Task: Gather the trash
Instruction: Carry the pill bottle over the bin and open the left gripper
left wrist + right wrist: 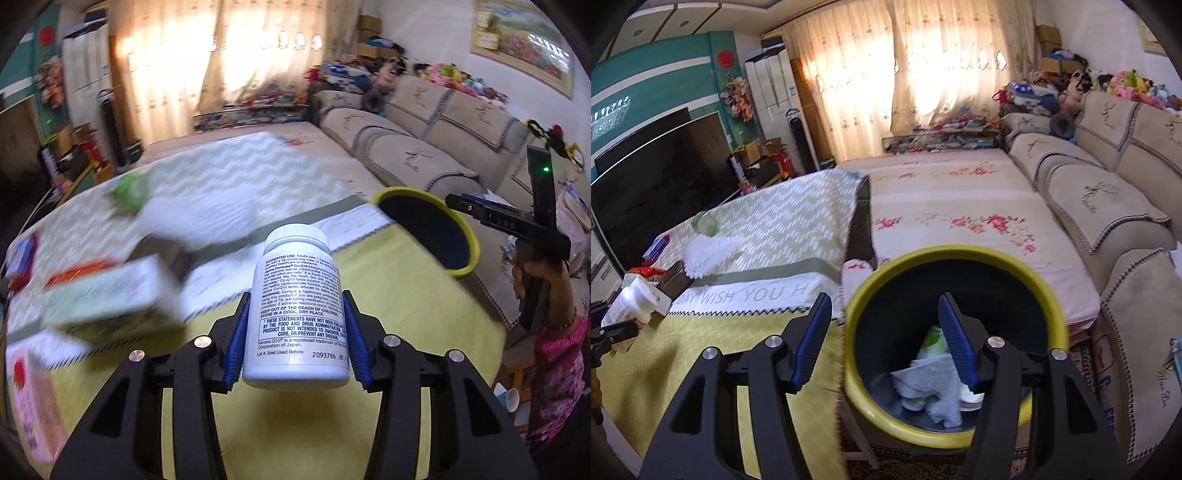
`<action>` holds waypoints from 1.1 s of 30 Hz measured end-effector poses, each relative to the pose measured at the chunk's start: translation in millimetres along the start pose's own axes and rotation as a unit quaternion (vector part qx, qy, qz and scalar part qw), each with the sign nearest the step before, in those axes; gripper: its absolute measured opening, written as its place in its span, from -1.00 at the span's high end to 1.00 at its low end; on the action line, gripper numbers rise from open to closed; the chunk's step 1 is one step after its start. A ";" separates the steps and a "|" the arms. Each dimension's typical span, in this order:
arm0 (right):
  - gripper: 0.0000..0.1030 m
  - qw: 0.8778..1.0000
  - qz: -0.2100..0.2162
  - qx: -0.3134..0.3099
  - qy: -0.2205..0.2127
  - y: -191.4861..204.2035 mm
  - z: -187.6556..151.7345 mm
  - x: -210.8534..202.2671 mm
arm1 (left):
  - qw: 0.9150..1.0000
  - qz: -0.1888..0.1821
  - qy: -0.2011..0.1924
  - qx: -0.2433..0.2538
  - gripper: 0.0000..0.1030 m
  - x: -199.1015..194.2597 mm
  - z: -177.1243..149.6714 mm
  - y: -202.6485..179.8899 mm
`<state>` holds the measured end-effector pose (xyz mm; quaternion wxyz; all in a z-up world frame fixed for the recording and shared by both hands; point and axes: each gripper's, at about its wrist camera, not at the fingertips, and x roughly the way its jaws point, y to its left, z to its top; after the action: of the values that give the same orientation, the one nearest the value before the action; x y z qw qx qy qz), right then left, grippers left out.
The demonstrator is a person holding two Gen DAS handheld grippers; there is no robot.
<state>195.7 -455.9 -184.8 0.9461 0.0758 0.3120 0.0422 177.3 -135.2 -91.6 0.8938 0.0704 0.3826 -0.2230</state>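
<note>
A white pill bottle (296, 310) is pinched upright between the blue fingers (236, 332) of the left gripper (295, 334), clear of the yellow-clothed worktop (388, 295) beneath it; its label and ridged cap are turned toward the camera; the pads are seen pressed on both of its sides. The yellow-rimmed bin (955, 347) is taken as the landmark; it stands just past the worktop's fringed edge, on the sofa side, and its dark mouth is open and unobstructed from above; a grey cloth (932, 384) and a green-and-white container (934, 338) are seen lying inside it. The right gripper (884, 341) is held over the bin's near rim with its fingers spread and nothing between them; one finger is seen over the bin's mouth, the other over the worktop's edge. Left of the bin, a bare stretch of yellow cloth is left open; farther left, blurred boxes (110, 295), a white crumpled sheet (709, 254) and a green cup (704, 223) are spread over the zigzag cloth. Beyond the bin a flowered bed (960, 206) is seen, bordered by a beige sofa (1108, 206).
</note>
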 end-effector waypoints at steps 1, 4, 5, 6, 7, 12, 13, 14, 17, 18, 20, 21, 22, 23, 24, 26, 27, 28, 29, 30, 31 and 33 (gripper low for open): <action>-0.12 1.000 -0.006 0.003 -0.005 -6.2 0.4 -5.4 | 1.000 -0.006 -0.001 0.007 0.09 4.5 6.0 -6.8; -0.12 0.999 -0.020 0.016 -0.018 -25.9 -0.6 -20.4 | 0.999 -0.031 -0.003 0.037 0.09 25.3 32.5 -40.3; -0.12 0.999 -0.025 0.021 -0.022 -32.0 -1.4 -24.9 | 0.998 -0.039 -0.002 0.044 0.09 30.8 39.4 -49.5; -0.12 0.999 -0.032 0.027 -0.025 -39.5 -2.7 -30.0 | 0.998 -0.046 -0.001 0.050 0.09 36.9 46.2 -58.9; -0.12 0.998 -0.037 0.032 -0.028 -45.4 -4.2 -33.8 | 0.997 -0.056 0.001 0.060 0.09 45.8 55.3 -72.5; -0.12 0.996 -0.065 0.054 -0.033 -74.3 -13.5 -48.4 | 0.991 -0.090 0.015 0.096 0.09 84.7 85.5 -127.9; -0.12 0.995 -0.071 0.058 -0.034 -78.8 -15.1 -50.3 | 0.990 -0.095 0.018 0.099 0.09 92.3 90.2 -135.8; -0.12 0.995 -0.076 0.062 -0.034 -83.7 -16.5 -52.0 | 0.989 -0.102 0.024 0.102 0.09 102.2 95.0 -145.9; -0.12 0.993 -0.085 0.070 -0.034 -92.9 -21.1 -54.7 | 0.987 -0.112 0.041 0.105 0.09 129.2 106.9 -167.5; -0.12 0.993 -0.091 0.071 -0.033 -96.1 -21.8 -55.3 | 0.987 -0.112 0.046 0.106 0.09 138.3 110.0 -173.4; -0.12 0.992 -0.101 0.071 -0.032 -98.8 -23.4 -56.5 | 0.986 -0.111 0.055 0.109 0.09 156.4 115.6 -183.4; -0.12 0.991 -0.105 0.073 -0.032 -100.7 -24.3 -57.4 | 0.986 -0.113 0.060 0.110 0.09 164.7 118.9 -189.5; -0.12 0.991 -0.106 0.075 -0.032 -102.0 -25.1 -58.3 | 0.985 -0.114 0.064 0.110 0.09 171.6 121.4 -193.4; -0.12 0.991 -0.108 0.077 -0.032 -104.2 -25.6 -59.1 | 0.985 -0.113 0.068 0.113 0.09 179.7 123.7 -198.8; -0.12 0.990 -0.111 0.078 -0.032 -105.8 -25.9 -59.4 | 0.985 -0.110 0.070 0.116 0.09 185.2 124.6 -202.6; -0.18 0.990 -0.115 0.080 -0.031 -107.3 -26.9 -60.2 | 0.985 -0.105 0.074 0.120 0.08 196.0 125.8 -208.9; -0.21 0.989 -0.117 0.082 -0.031 -108.0 -28.3 -60.4 | 0.985 -0.105 0.075 0.118 -0.08 200.2 127.2 -209.7; -0.24 0.989 -0.118 0.083 -0.032 -107.9 -28.5 -60.8 | 0.985 -0.103 0.072 0.115 -0.37 202.6 128.4 -210.7; -0.24 0.989 -0.118 0.083 -0.032 -106.7 -29.0 -61.1 | 0.986 -0.098 0.066 0.115 -0.45 202.6 129.4 -210.2; -0.24 0.989 -0.118 0.082 -0.032 -105.6 -28.8 -61.6 | 0.987 -0.093 0.058 0.114 -0.48 201.8 130.7 -210.1; -0.24 0.989 -0.118 0.081 -0.033 -105.0 -28.5 -62.5 | 0.988 -0.091 0.054 0.113 -0.48 200.0 131.5 -209.4; -0.24 0.989 -0.116 0.079 -0.034 -100.9 -28.1 -64.1 | 0.989 -0.095 0.049 0.106 -0.49 190.4 131.0 -201.0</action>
<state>130.9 -560.2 -186.7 0.9455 0.1153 0.2891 -0.0954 287.5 -418.8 -127.4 0.8365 0.1388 0.4049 -0.3421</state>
